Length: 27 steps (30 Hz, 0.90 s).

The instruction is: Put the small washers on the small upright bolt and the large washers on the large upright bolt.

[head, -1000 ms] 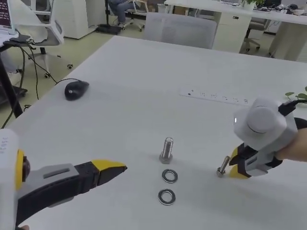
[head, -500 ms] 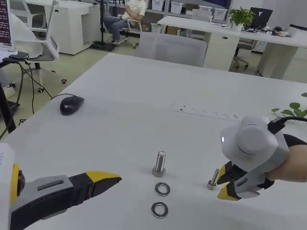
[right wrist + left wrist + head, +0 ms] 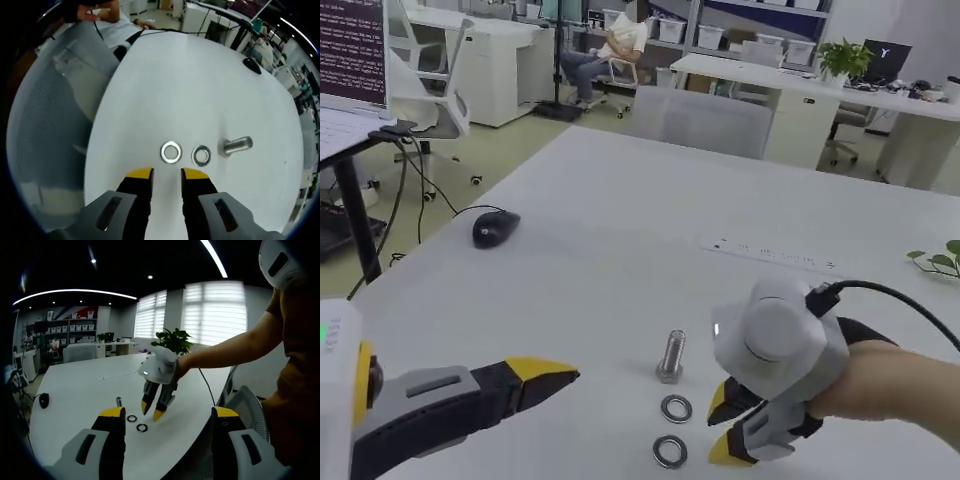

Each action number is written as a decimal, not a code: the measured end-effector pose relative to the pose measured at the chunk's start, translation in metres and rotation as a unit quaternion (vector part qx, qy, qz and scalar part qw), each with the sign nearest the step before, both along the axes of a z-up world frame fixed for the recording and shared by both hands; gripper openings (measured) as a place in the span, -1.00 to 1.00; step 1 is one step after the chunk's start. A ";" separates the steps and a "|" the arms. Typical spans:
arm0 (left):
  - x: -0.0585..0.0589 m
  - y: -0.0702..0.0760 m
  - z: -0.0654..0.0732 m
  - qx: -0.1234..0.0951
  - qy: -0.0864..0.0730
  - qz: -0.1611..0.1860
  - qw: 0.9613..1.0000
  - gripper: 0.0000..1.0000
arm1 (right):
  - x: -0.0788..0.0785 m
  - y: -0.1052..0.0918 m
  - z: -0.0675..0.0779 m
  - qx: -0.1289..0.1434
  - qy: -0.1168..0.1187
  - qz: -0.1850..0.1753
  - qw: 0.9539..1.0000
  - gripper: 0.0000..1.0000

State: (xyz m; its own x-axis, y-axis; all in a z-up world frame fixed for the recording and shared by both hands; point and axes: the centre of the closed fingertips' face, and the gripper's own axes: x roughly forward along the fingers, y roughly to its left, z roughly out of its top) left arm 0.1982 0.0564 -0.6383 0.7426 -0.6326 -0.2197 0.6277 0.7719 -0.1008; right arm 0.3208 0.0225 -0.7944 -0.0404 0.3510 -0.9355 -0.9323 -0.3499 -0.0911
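Note:
One steel bolt (image 3: pixel 670 357) stands upright on the white table (image 3: pixel 590 250). In front of it lie two flat steel washers, one nearer the bolt (image 3: pixel 676 408) and one closer to me (image 3: pixel 669 451). My right gripper (image 3: pixel 722 428) hovers just right of the washers, open, with nothing between its yellow tips. In the right gripper view the washers (image 3: pixel 171 152) (image 3: pixel 201 155) and the bolt (image 3: pixel 237 145) lie just ahead of that gripper (image 3: pixel 167 175). My left gripper (image 3: pixel 545 375) is at the lower left, well apart from them, open and empty (image 3: pixel 169 412).
A black computer mouse (image 3: pixel 495 228) sits at the table's left side and a white power strip (image 3: pixel 770 255) lies farther back. A grey chair (image 3: pixel 700 120) stands at the far edge. A plant (image 3: pixel 945 260) is at the right edge. Desks and a seated person are beyond.
My right gripper has moved left, from beside a small bolt to right beside the two washers, now covering the spot where that bolt stood. The left gripper has hardly moved. The head camera has shifted.

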 end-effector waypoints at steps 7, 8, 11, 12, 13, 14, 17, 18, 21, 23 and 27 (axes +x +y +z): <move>0.001 0.002 0.002 0.001 -0.003 0.006 1.000 0.38 | -0.001 0.019 -0.015 -0.006 0.012 0.009 1.000 -0.44; 0.002 0.003 0.003 -0.001 -0.004 0.008 1.000 0.38 | -0.001 0.020 -0.018 -0.008 0.014 0.009 1.000 -0.44; 0.004 0.003 0.003 -0.004 -0.005 0.011 1.000 0.38 | 0.001 0.020 -0.023 -0.018 0.016 0.011 1.000 -0.41; 0.004 0.003 0.003 -0.004 -0.005 0.009 1.000 0.38 | 0.001 0.019 -0.025 -0.024 0.014 0.014 1.000 -0.41; 0.005 0.002 0.003 -0.003 -0.005 0.009 1.000 0.38 | 0.001 0.019 -0.026 -0.024 0.014 0.014 1.000 -0.39; 0.005 0.002 0.002 -0.003 -0.005 0.009 1.000 0.38 | 0.001 0.019 -0.027 -0.024 0.015 0.015 0.999 -0.38; 0.007 0.003 0.003 -0.006 -0.006 0.013 1.000 0.38 | 0.000 0.016 -0.031 -0.034 0.015 0.019 0.999 -0.37; 0.008 0.003 0.004 -0.006 -0.007 0.013 1.000 0.38 | 0.000 0.015 -0.033 -0.037 0.015 0.020 0.999 -0.35; 0.009 0.003 0.003 -0.008 -0.006 0.015 1.000 0.38 | -0.001 0.017 -0.031 -0.028 0.023 0.016 0.999 -0.36; 0.009 0.003 0.001 -0.008 -0.004 0.015 1.000 0.38 | -0.002 0.017 -0.032 -0.028 0.032 0.010 0.999 -0.38; 0.009 0.002 0.000 -0.010 -0.003 0.015 1.000 0.38 | -0.002 0.018 -0.032 -0.027 0.037 0.006 0.999 -0.40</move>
